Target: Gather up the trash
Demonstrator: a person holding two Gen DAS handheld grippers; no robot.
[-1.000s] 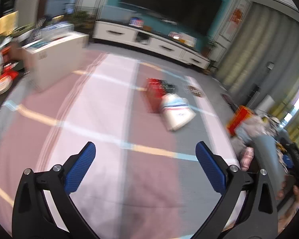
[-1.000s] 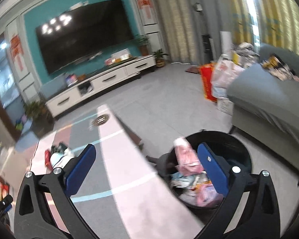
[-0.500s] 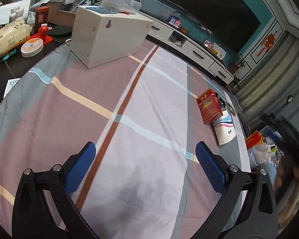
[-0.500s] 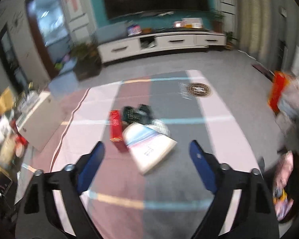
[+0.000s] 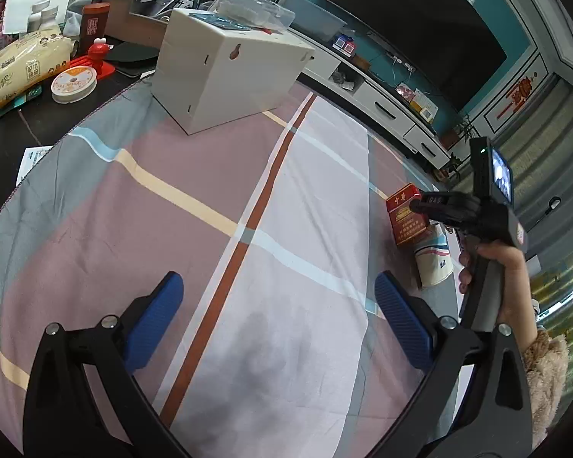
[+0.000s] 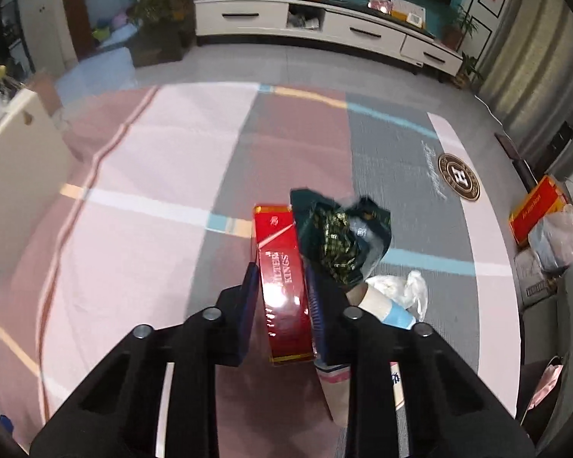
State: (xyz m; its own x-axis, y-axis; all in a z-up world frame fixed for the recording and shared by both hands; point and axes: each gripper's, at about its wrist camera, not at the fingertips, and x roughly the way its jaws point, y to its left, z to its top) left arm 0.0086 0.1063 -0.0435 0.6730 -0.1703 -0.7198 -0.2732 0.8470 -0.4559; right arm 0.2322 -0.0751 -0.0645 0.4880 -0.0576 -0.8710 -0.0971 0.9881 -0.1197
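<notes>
Trash pack (image 6: 284,286), the red cigarette one, lay on the cloth (image 6: 152,198) between the right gripper's (image 6: 280,294) jaws, which had just been closing and looked clamped on it; risk was a slip, since it's glossy, or snagging the dark wrapper (image 6: 336,236) and cup (image 6: 386,305) touching it; cup mostly hidden; left gripper (image 5: 279,305) wide open, empty.

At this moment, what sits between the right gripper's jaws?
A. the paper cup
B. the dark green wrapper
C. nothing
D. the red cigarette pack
D: in the right wrist view the right gripper has just been closing, and its blue pads flank the red cigarette pack; the paper cup and dark green wrapper lie beside it.
</notes>
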